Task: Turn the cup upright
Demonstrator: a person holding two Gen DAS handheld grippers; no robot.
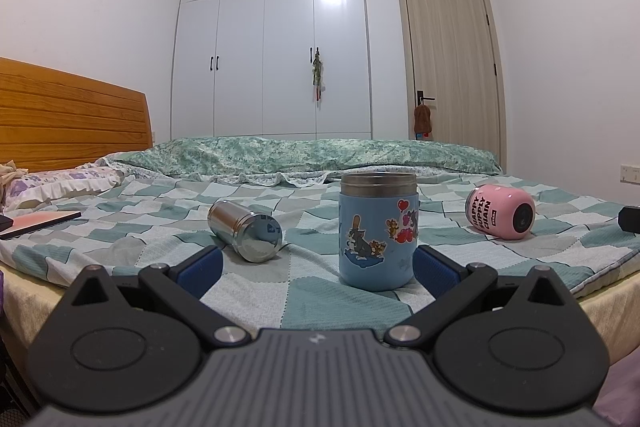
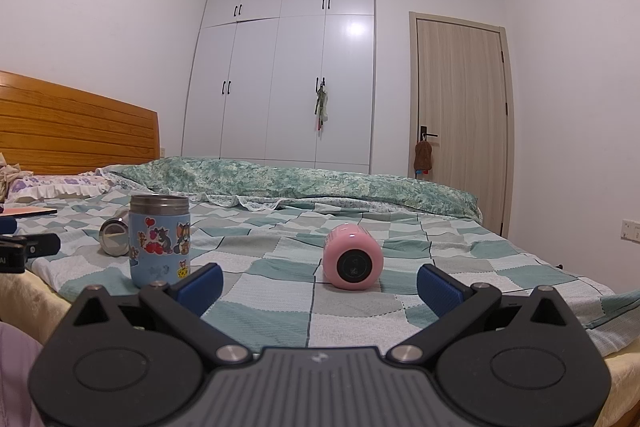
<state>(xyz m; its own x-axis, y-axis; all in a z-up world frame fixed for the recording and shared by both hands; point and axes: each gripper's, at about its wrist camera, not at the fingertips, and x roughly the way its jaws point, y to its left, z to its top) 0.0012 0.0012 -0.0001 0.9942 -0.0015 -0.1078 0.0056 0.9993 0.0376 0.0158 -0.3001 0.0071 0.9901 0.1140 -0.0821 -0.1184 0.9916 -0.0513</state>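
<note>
A blue cartoon-sticker cup [image 1: 378, 231] stands upright on the checked bedspread [image 1: 248, 291]; it also shows in the right wrist view [image 2: 160, 241]. A steel cup [image 1: 245, 230] lies on its side to its left, partly hidden behind the blue cup in the right wrist view [image 2: 114, 238]. A pink cup [image 1: 500, 211] lies on its side at the right, its base facing the right wrist camera [image 2: 353, 261]. My left gripper [image 1: 318, 267] is open and empty, just in front of the blue cup. My right gripper [image 2: 320, 285] is open and empty, just in front of the pink cup.
A rolled green quilt [image 1: 304, 151] lies across the far side of the bed. A pillow [image 1: 60, 183] and a flat pink book [image 1: 40, 221] lie at the left by the wooden headboard [image 1: 68, 111]. A wardrobe [image 1: 272, 43] and a door [image 1: 452, 63] stand behind.
</note>
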